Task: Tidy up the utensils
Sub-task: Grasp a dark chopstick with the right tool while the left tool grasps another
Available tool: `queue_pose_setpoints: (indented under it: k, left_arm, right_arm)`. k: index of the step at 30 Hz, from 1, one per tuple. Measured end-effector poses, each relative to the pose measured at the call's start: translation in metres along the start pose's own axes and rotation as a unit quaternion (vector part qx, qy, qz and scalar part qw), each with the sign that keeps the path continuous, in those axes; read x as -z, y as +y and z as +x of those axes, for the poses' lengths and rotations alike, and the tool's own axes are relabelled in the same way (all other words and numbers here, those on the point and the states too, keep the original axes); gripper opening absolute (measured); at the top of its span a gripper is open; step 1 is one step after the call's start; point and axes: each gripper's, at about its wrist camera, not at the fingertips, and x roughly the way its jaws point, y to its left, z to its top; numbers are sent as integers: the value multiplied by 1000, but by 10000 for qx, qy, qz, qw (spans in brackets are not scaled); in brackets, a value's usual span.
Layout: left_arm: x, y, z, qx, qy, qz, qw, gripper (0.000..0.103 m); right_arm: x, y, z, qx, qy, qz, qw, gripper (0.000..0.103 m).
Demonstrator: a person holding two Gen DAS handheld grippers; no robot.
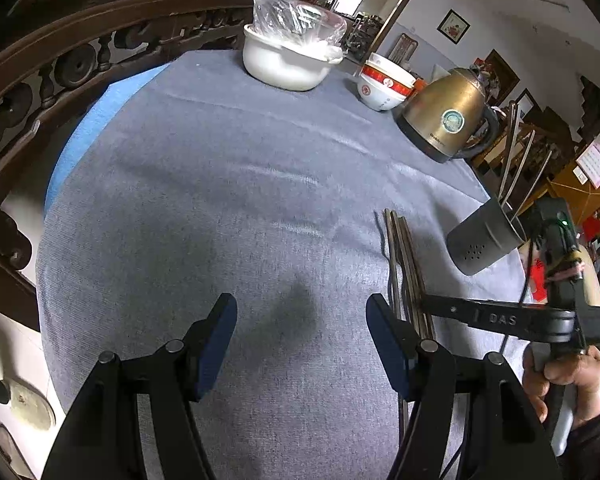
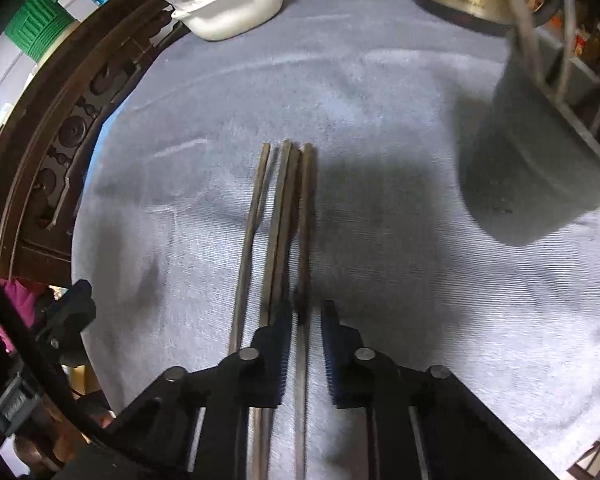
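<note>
Several dark chopsticks [image 2: 288, 220] lie side by side on the grey cloth [image 2: 380, 280], pointing away from me. My right gripper [image 2: 306, 320] reaches down over their near ends. Its jaws are narrow, with the rightmost chopstick [image 2: 305, 240] between the pads and a small gap showing on each side. In the left wrist view the right gripper [image 1: 424, 304] comes in from the right across the chopsticks [image 1: 404, 248]. My left gripper [image 1: 300, 312] hangs open and empty over bare cloth, left of them. A dark grey holder [image 1: 484, 240] with several chopsticks in it stands at the right.
At the table's far side stand a white pot with a plastic bag [image 1: 284, 60], stacked red-rimmed bowls [image 1: 384, 84] and a brass kettle [image 1: 448, 116]. A carved wooden rail [image 1: 60, 68] curves round the left edge. A hand [image 1: 572, 384] holds the right gripper's handle.
</note>
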Motion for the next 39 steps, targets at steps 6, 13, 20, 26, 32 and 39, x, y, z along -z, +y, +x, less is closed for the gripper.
queue_pose_setpoints:
  k: [6, 13, 20, 26, 32, 39]
  left_arm:
    - [-1, -9, 4, -9, 204, 25, 9998, 68]
    - [-19, -58, 40, -112, 1050, 463, 9933, 68]
    - [-32, -94, 84, -543, 1872, 639, 9787, 67]
    - [-38, -107, 110, -809, 2317, 712, 9668, 48]
    - [-43, -112, 124, -975, 2474, 761, 9610, 12]
    - [-55, -100, 131, -861, 2874, 1132, 9472, 6]
  right_arm:
    - [0, -13, 4, -159, -20, 165, 9997, 6]
    - [17, -52, -10, -155, -87, 400, 9990, 6]
    - [24, -71, -15, -575, -210, 485, 9969, 6]
    - [29, -82, -16, -811, -291, 514, 9950, 6]
    - [33, -88, -18, -917, -296, 490, 9941, 7]
    - [17, -73, -11, -705, -30, 230, 9972, 8]
